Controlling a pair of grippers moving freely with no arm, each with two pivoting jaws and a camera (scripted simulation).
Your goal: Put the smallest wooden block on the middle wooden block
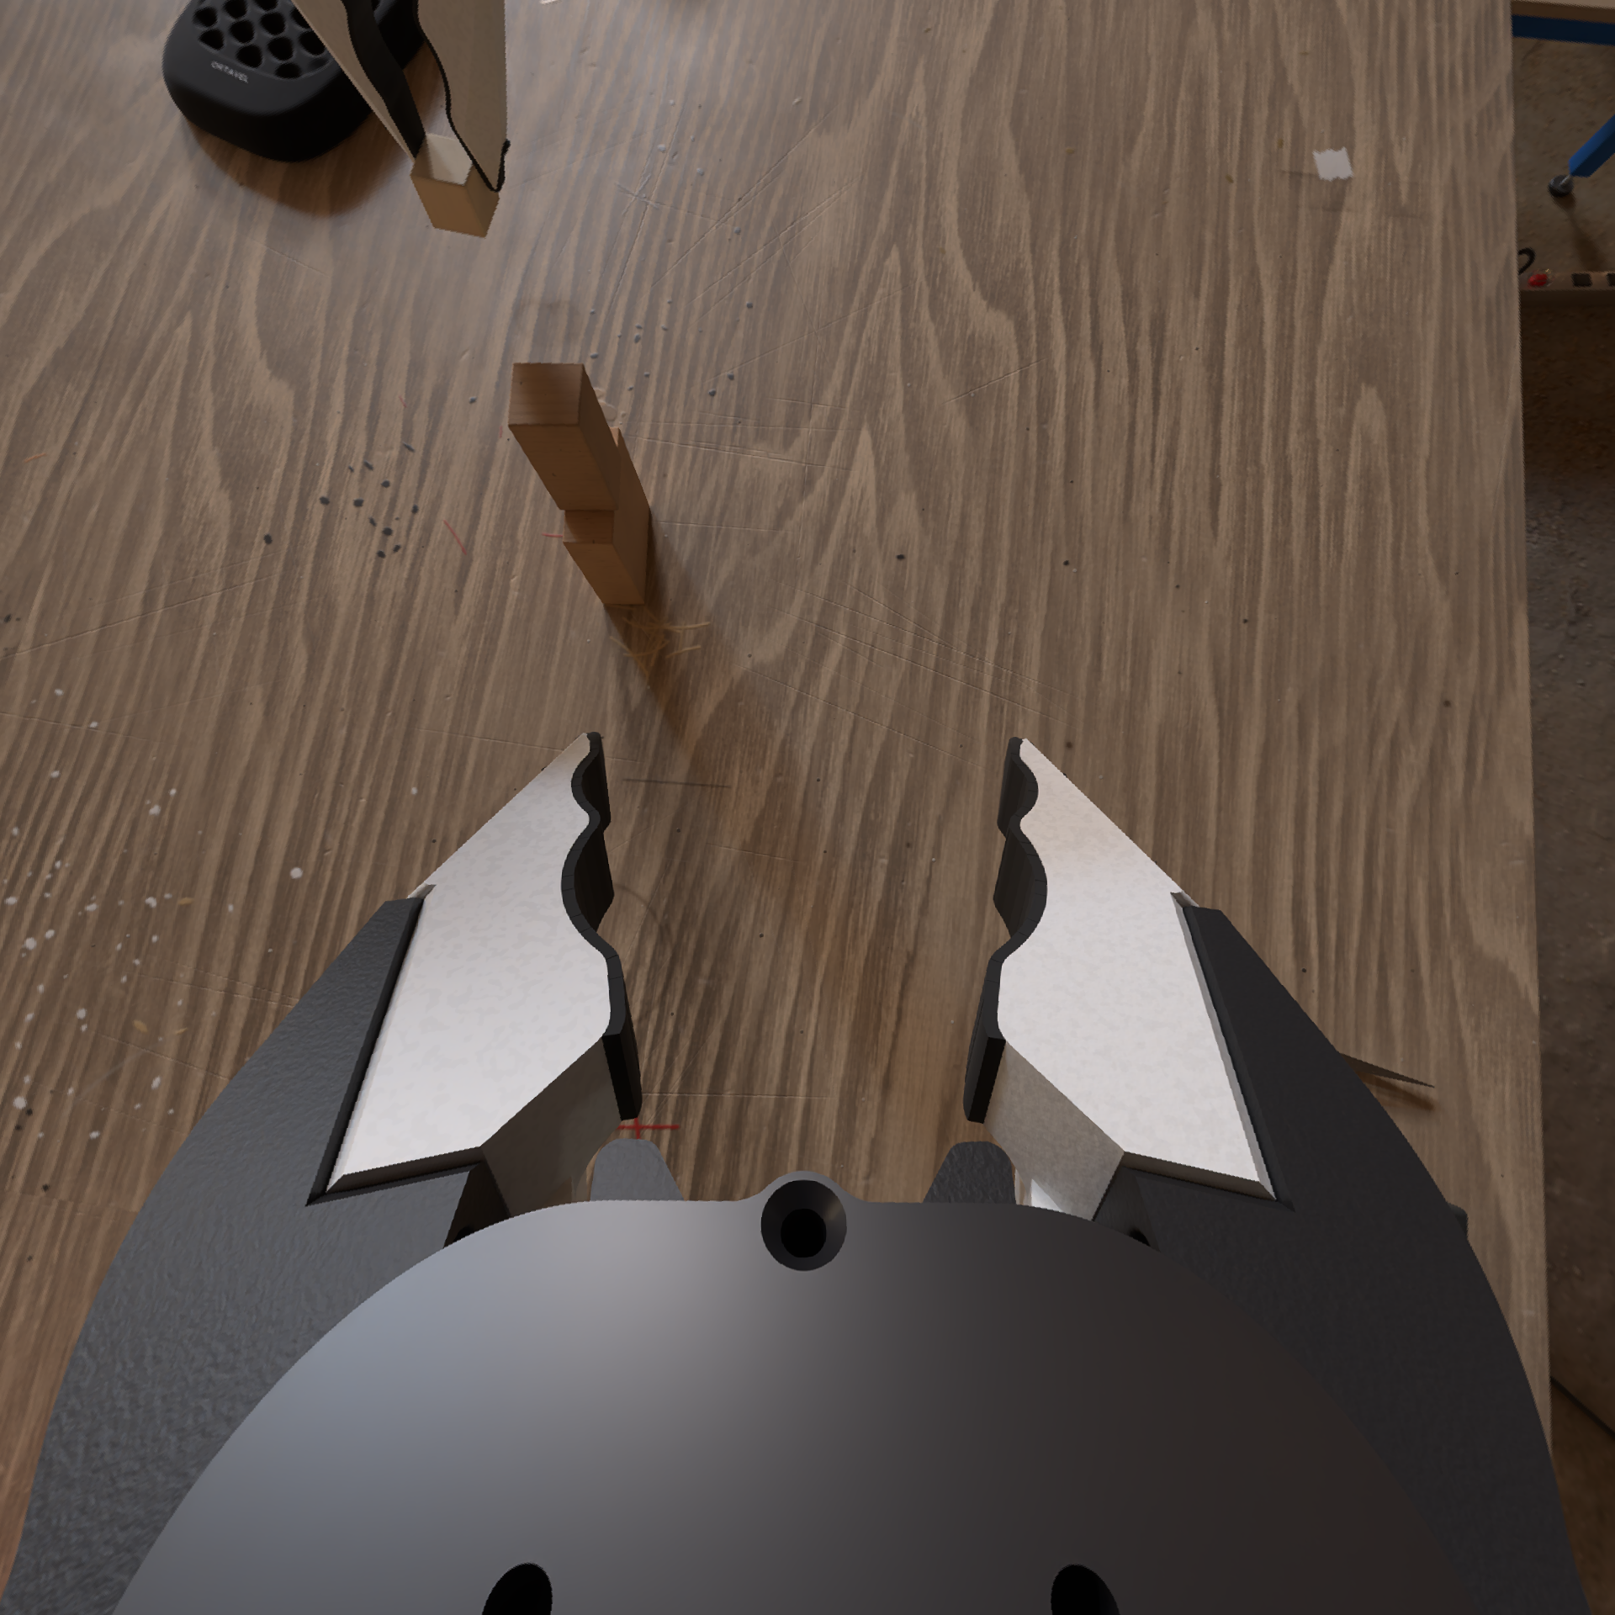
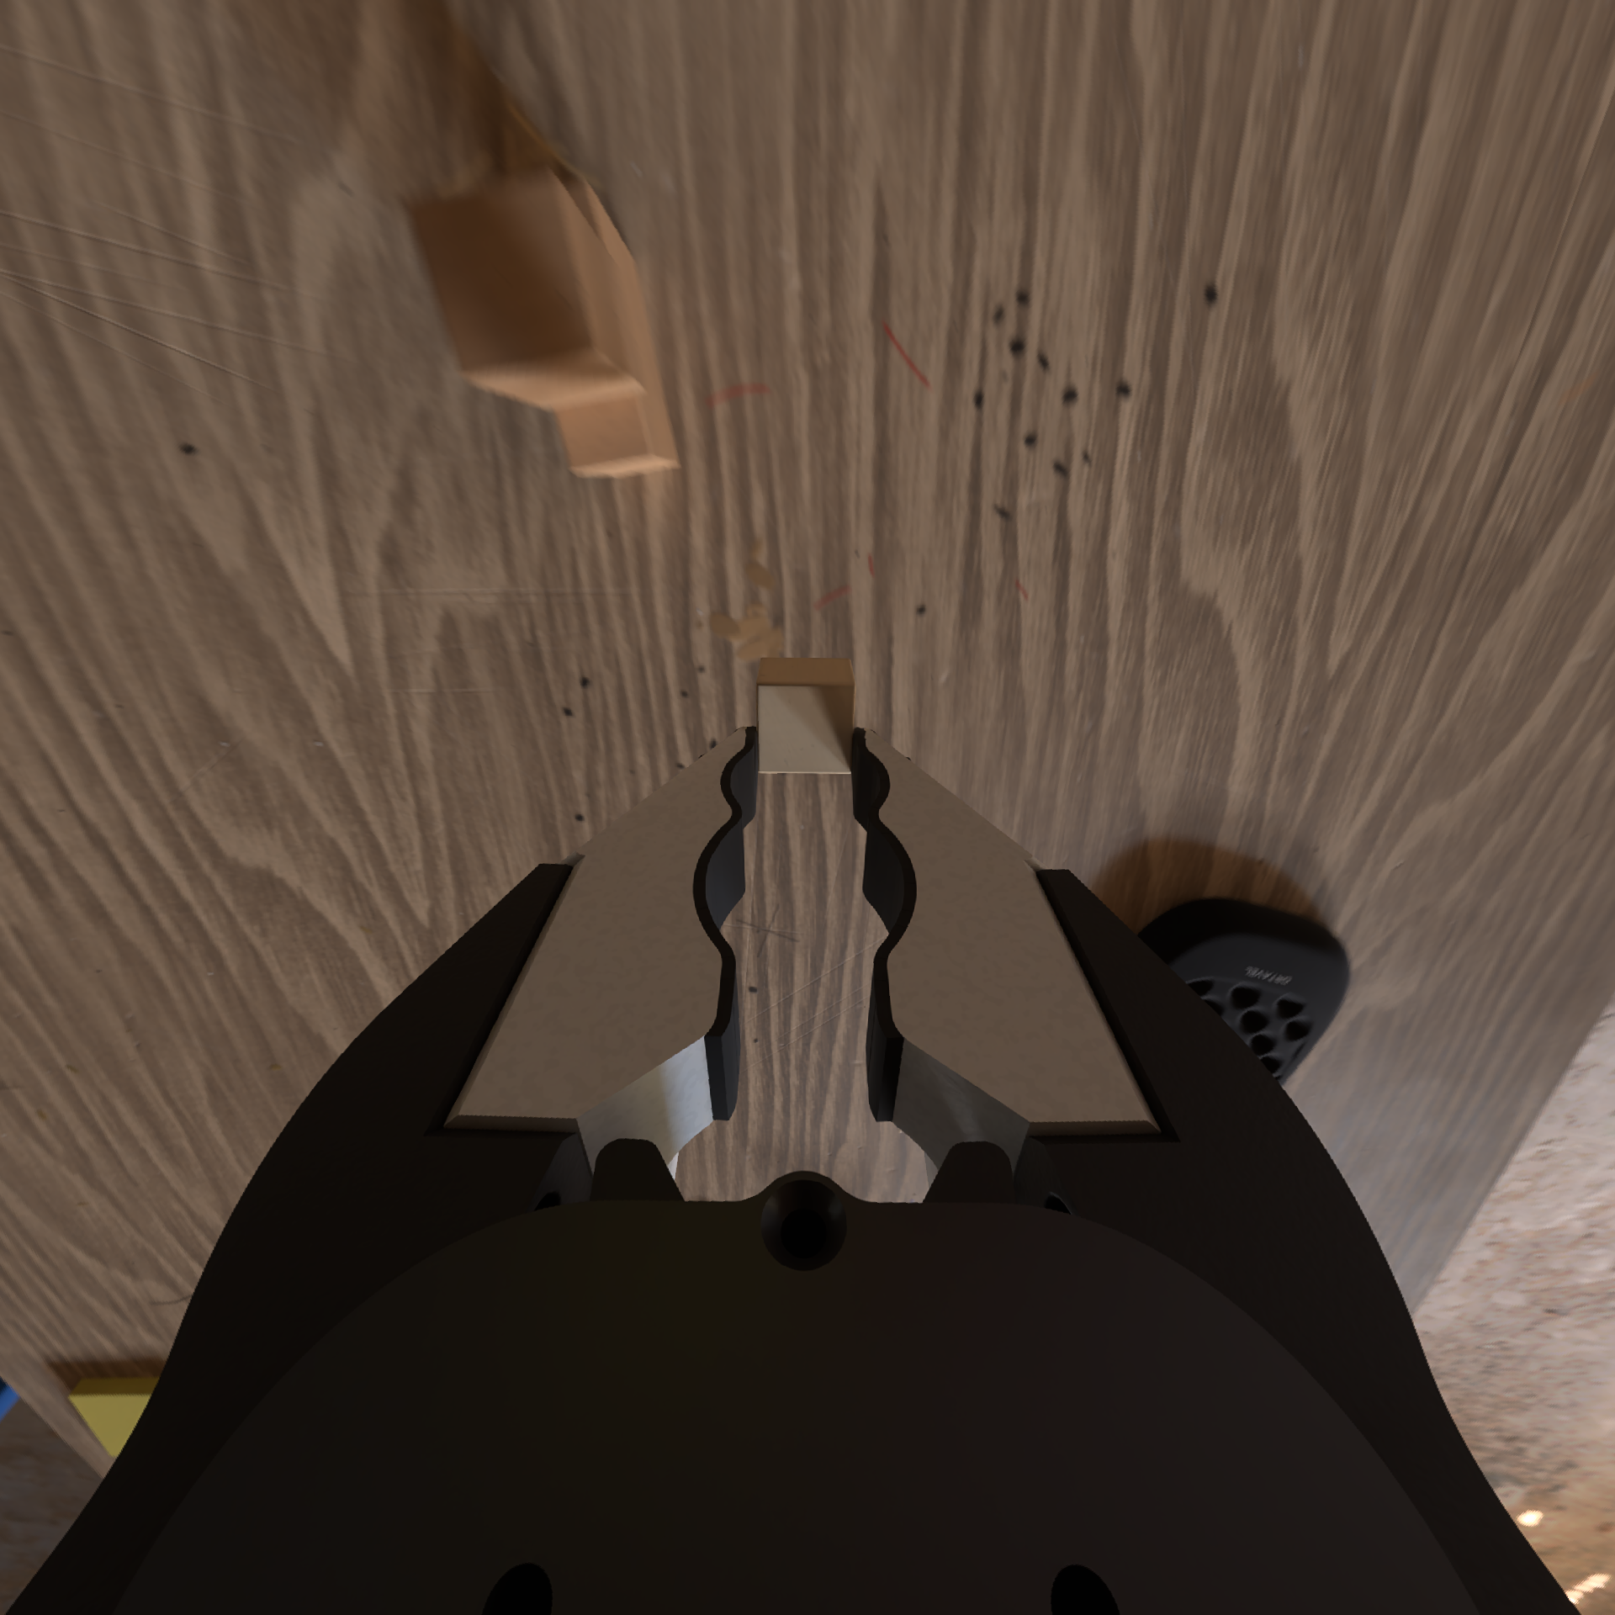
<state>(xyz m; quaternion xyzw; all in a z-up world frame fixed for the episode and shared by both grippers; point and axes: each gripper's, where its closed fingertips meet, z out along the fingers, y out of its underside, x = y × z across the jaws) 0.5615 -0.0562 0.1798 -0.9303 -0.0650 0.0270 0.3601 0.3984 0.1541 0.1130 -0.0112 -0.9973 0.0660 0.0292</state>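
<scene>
Two wooden blocks stand stacked on the wooden table (image 1: 1049, 437): a middle block (image 1: 559, 437) on top of a lower block (image 1: 612, 559). The stack also shows blurred in the right wrist view (image 2: 542, 332), ahead and to the left of my right gripper. My right gripper (image 2: 804, 743) is shut on the smallest wooden block (image 2: 804, 725) and holds it above the table, apart from the stack. The left wrist view shows that gripper (image 1: 454, 149) and its block (image 1: 454, 188) at the far left. My left gripper (image 1: 804, 752) is open and empty, hovering short of the stack.
A black rounded object with holes (image 1: 253, 79) lies on the table beyond the right gripper; it also shows in the right wrist view (image 2: 1250, 987). The table's edge (image 1: 1521, 612) runs down the right. A white scrap (image 1: 1333, 163) lies near it.
</scene>
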